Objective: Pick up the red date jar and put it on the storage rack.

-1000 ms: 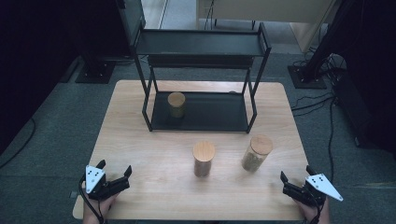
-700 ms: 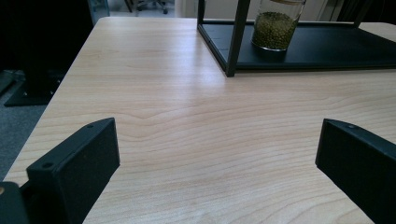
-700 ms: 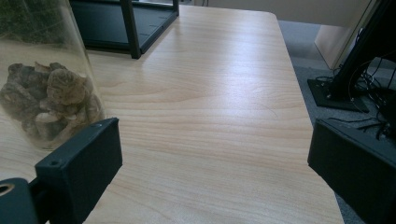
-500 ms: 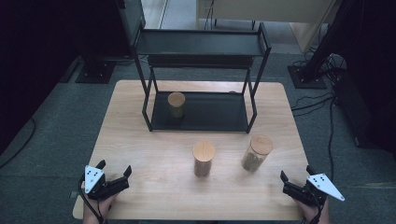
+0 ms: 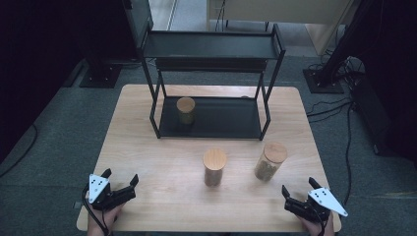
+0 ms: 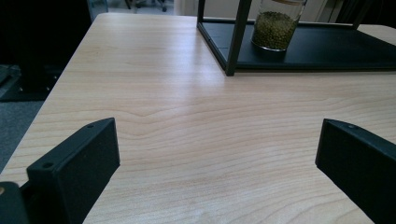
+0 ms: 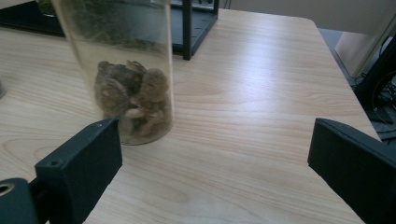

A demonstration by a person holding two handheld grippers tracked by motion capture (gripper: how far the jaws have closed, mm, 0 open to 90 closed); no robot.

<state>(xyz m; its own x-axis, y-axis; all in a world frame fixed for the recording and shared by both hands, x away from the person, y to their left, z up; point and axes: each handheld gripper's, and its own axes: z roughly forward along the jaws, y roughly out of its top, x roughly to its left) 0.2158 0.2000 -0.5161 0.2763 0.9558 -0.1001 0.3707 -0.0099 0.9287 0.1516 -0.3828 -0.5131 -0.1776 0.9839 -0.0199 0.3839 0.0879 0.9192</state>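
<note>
Right gripper [image 5: 298, 192], jaws apart and empty, near upright jar [image 5: 270, 161]; its own view shows brown lumps [image 7: 133, 100] inside.

Ahead of the right gripper [image 5: 298, 193], just beside the jar of brown lumps [image 5: 270, 161]: open tabletop [image 5: 147, 157] to that jar's right, clear out to the table edge. Left of that jar, a gap, then the wood-lidded jar [image 5: 215, 167]. Behind it, blocked by the black rack [image 5: 212, 88], its front posts and tray, with the green-filled jar [image 5: 186, 110] inside.
</note>
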